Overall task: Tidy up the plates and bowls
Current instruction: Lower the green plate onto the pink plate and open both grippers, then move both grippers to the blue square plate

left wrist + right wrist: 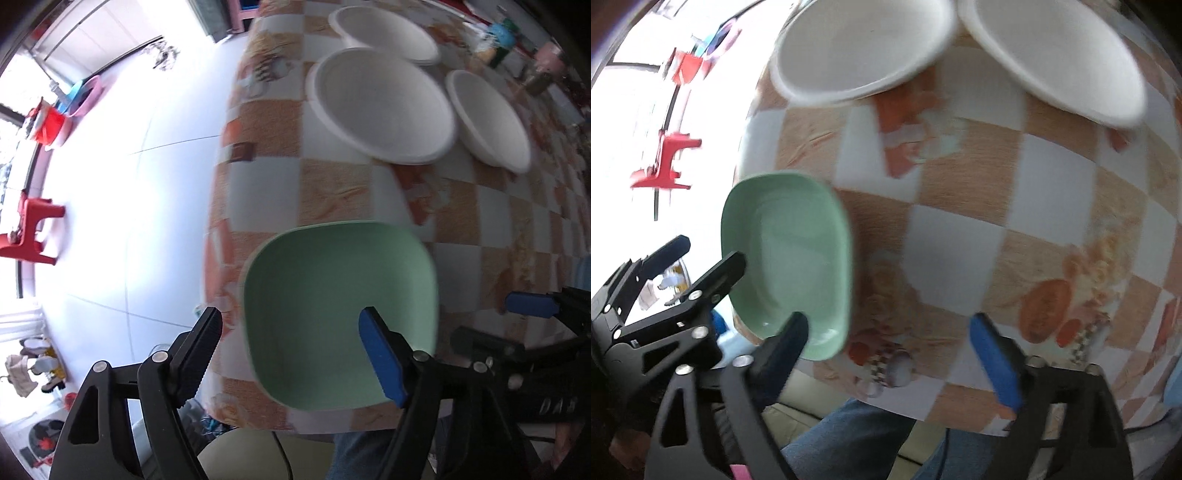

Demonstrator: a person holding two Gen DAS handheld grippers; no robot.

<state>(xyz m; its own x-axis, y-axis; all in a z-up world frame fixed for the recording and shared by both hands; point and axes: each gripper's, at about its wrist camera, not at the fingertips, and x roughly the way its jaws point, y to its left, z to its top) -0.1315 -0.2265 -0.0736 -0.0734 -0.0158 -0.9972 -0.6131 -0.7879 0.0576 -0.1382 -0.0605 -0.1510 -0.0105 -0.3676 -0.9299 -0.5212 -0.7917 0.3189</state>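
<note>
1. Left gripper (290,332): jaws stood wide apart and empty, pointing straight down. In its own view the black finger hung off the bench's near-left edge and the blue finger over the green bowl; neither pad pressed on the rim.
2. Right gripper (888,332): jaws likewise spread wide with nothing held, angled steeply down over bare cloth. Seen from the left wrist view, it sat at the far right, well clear of the bowl.
3. Green bowl (340,314): squarish with rounded corners, upright, hollow upward, resting at the bench's near-left corner close to the edge. It lay directly beneath the left gripper, and just left of the right gripper's black finger in the right wrist view. The left hand was judged the nearer for any pick; its jaws straddled the bowl's left wall.
4. Bench (332,192): covered in an orange-and-white chequered cloth with food prints.
5. White plates (384,107): a stack of at least two, beyond the bowl toward the bench's middle, well apart from both grippers.
6. White bowl (487,122): just right of that stack, rims near; contact could not be told.
7. Second white stack (388,33): farthest back.
</note>
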